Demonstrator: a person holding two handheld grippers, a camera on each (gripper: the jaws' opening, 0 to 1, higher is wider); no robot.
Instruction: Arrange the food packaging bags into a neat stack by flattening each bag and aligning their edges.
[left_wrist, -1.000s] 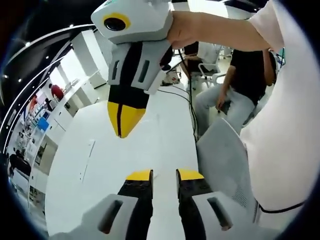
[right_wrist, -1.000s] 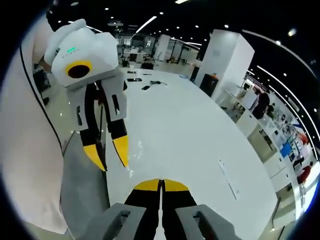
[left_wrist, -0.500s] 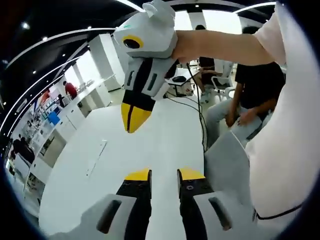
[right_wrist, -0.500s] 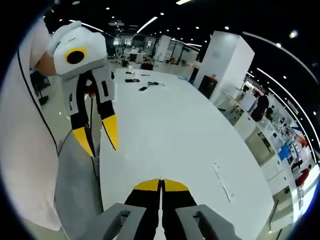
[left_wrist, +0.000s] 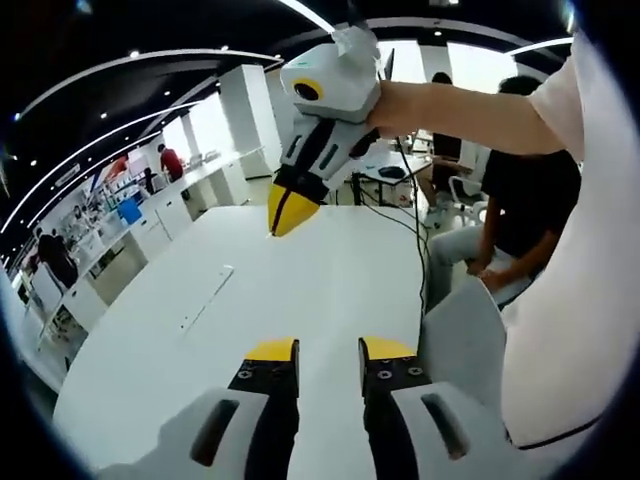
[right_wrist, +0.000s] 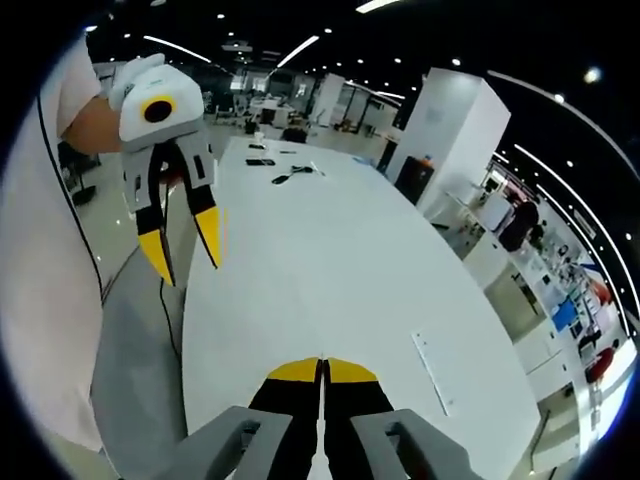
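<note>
A bare white table (left_wrist: 300, 290) stretches ahead of both grippers. My left gripper (left_wrist: 328, 350) is held over its near edge, jaws open with a clear gap and nothing between them. It comes into the right gripper view at the upper left as the left gripper (right_wrist: 183, 250), yellow tips apart, held in a hand above the table's side. My right gripper (right_wrist: 322, 368) is shut, yellow tips pressed together and empty. From the left gripper view it hangs high over the table as the right gripper (left_wrist: 290, 212), tips together.
A thin white strip (left_wrist: 207, 298) lies flat on the table, also seen as the strip (right_wrist: 432, 372). Black cables (right_wrist: 290, 175) lie at the table's far end. A grey chair back (left_wrist: 465, 340) and a seated person (left_wrist: 500, 220) are beside the table.
Each gripper now sits higher and farther off in the other's view, and more of the table shows. The left jaws stay open and the right stay shut.
</note>
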